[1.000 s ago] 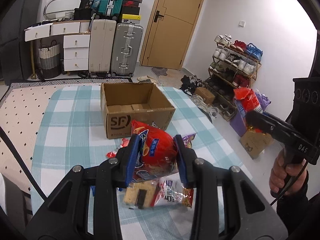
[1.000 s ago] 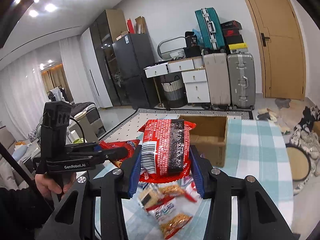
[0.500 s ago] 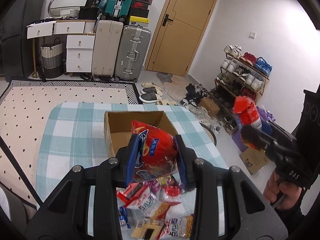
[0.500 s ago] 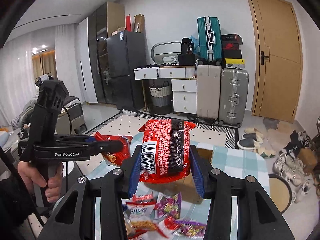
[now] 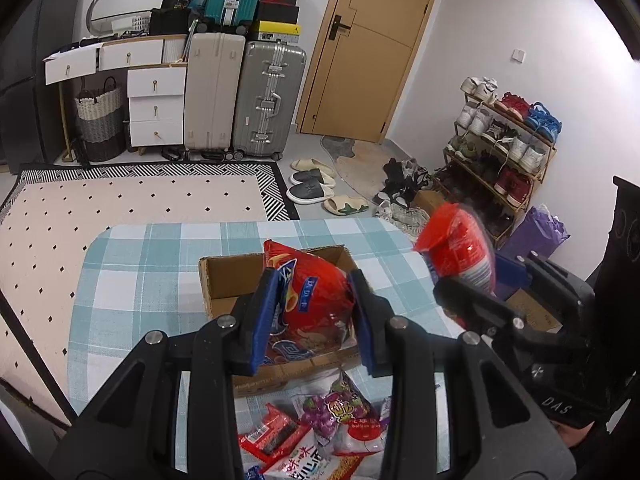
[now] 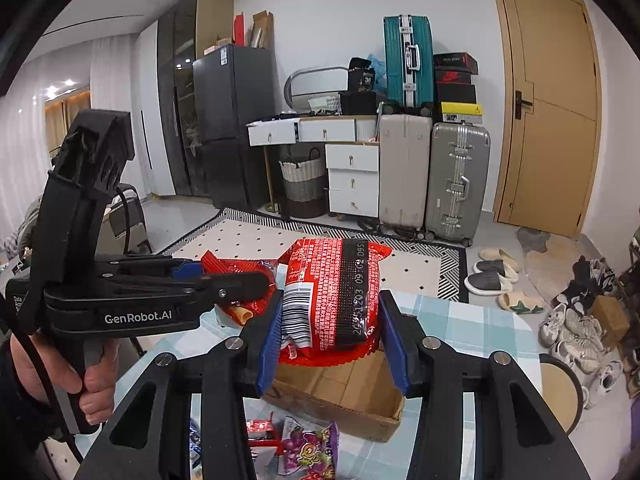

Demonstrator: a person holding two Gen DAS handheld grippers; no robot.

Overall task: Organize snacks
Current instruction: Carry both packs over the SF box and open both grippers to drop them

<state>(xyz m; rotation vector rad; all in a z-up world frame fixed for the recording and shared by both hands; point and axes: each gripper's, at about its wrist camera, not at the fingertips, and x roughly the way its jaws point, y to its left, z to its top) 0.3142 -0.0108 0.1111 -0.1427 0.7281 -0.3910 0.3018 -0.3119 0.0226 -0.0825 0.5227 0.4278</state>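
My left gripper (image 5: 314, 312) is shut on a red chip bag (image 5: 310, 300), held over the open cardboard box (image 5: 228, 280) on the checked table. My right gripper (image 6: 330, 320) is shut on a red noodle packet (image 6: 332, 292) with a black date strip, above the same box (image 6: 344, 396). In the left wrist view the right gripper (image 5: 464, 276) and its red packet (image 5: 460, 248) hang to the right of the box. The right wrist view shows the left gripper (image 6: 240, 284) at left with its red bag (image 6: 240, 276), a hand (image 6: 92, 384) on its handle. Several loose snack packets (image 5: 320, 428) lie in front of the box.
The teal checked tablecloth (image 5: 140, 276) covers the table. Beyond it are a spotted rug (image 5: 120, 200), suitcases (image 5: 264, 96), white drawers (image 5: 156, 108), a wooden door (image 5: 368, 52), slippers (image 5: 312, 188) and a shoe rack (image 5: 504, 148). A round stool (image 6: 560, 384) stands right of the table.
Both grippers carried their packets forward from the snack pile to above the box. The box went from far ahead to right under the fingers; the loose snacks now lie near the bottom edge.
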